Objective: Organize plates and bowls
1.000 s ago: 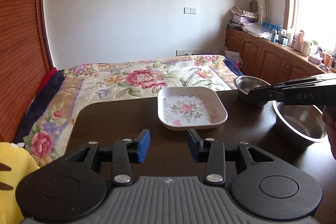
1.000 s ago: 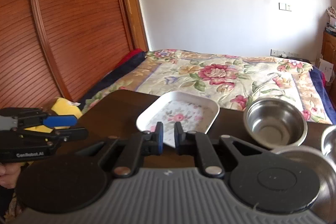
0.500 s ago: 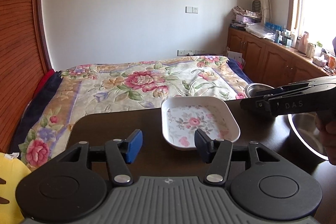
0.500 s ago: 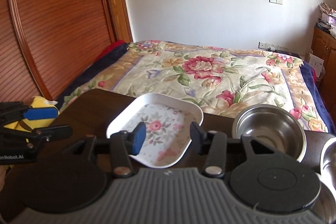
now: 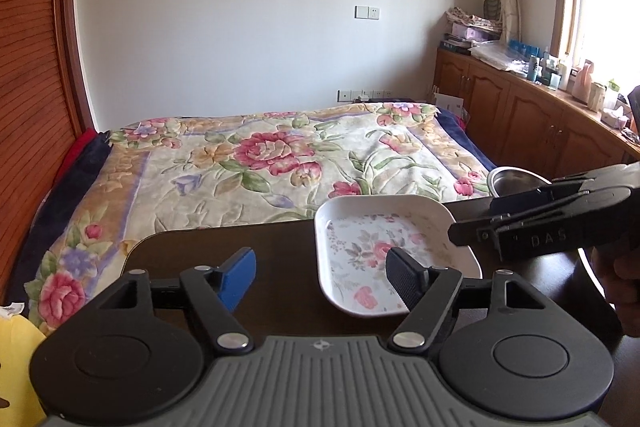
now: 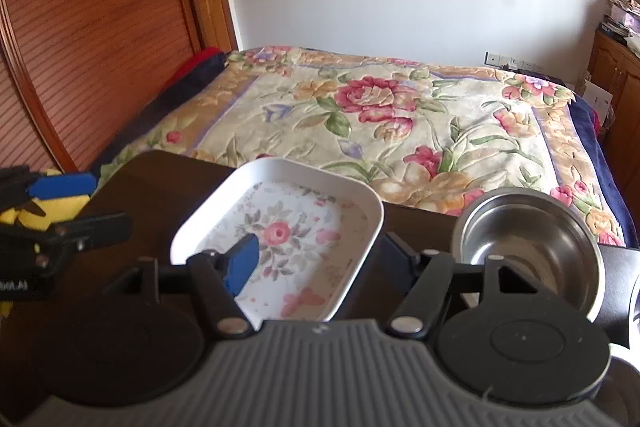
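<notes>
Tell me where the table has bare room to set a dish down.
Bare dark table lies left of the floral plate, toward the rounded corner. The right side is crowded: small steel bowl beside the plate, another steel rim at the edge.

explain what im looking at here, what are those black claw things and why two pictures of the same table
Those claws are handheld grippers, one in each of a person's hands, not a robot. Each carries a camera looking forward along its two fingers, so you get two pictures: one from the left gripper and one from the right gripper. Each view also catches the other gripper at its edge. Both are open and hold nothing. On the dark table lies a white square plate with a floral print, and beside it a small steel bowl; the rim of a second metal bowl peeks in on the right. The right gripper's fingers straddle the plate's near corner. Behind is a bed with a flowered blanket.
</notes>
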`<state>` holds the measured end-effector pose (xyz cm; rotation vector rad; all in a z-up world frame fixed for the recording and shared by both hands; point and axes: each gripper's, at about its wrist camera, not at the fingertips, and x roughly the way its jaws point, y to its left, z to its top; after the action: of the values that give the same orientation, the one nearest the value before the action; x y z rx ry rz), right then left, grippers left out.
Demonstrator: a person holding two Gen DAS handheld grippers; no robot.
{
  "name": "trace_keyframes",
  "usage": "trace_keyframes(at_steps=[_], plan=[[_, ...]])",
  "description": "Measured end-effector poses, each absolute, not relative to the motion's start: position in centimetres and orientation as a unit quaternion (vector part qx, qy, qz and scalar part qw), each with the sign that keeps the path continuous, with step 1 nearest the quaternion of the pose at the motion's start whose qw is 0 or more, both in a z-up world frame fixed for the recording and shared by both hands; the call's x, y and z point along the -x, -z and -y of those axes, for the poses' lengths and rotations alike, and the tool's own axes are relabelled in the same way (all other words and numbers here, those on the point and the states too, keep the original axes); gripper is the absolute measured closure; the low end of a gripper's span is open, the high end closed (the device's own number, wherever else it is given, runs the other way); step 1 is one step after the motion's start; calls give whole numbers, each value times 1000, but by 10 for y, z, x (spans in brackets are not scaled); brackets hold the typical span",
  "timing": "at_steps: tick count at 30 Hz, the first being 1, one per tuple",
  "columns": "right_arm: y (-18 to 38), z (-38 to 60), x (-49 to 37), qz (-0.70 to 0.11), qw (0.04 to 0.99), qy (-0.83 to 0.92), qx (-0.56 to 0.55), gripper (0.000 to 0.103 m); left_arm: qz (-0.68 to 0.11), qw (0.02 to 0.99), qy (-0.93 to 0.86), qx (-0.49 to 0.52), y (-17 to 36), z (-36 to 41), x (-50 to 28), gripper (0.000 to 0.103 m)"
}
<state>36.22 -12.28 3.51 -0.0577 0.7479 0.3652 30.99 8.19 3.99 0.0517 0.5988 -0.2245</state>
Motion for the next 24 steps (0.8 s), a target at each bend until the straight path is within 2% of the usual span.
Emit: trace_keyframes(at_steps=[4,6,7,16,18,24], plan=[[-31,119,-370,-375,910,-175,32,35,-303,946,113,-25,-35,-82,-324,29],[-29,120,-373,-380,908,-173,32,35,-304,945,114,-28,-32,-80,-329,44],[-28,120,-375,-382,907,-172,31,35,-310,943,116,-30,-29,-79,-333,47],[-18,121,-388,-407,898,-169,20,37,-341,931,127,-22,-10,-78,-361,66],[-17,123,-389,-410,896,-168,19,40,-347,928,130,-20,-5,-76,-366,71],[-12,125,-395,-420,892,-164,19,51,-360,923,131,-16,4,-73,-378,78]])
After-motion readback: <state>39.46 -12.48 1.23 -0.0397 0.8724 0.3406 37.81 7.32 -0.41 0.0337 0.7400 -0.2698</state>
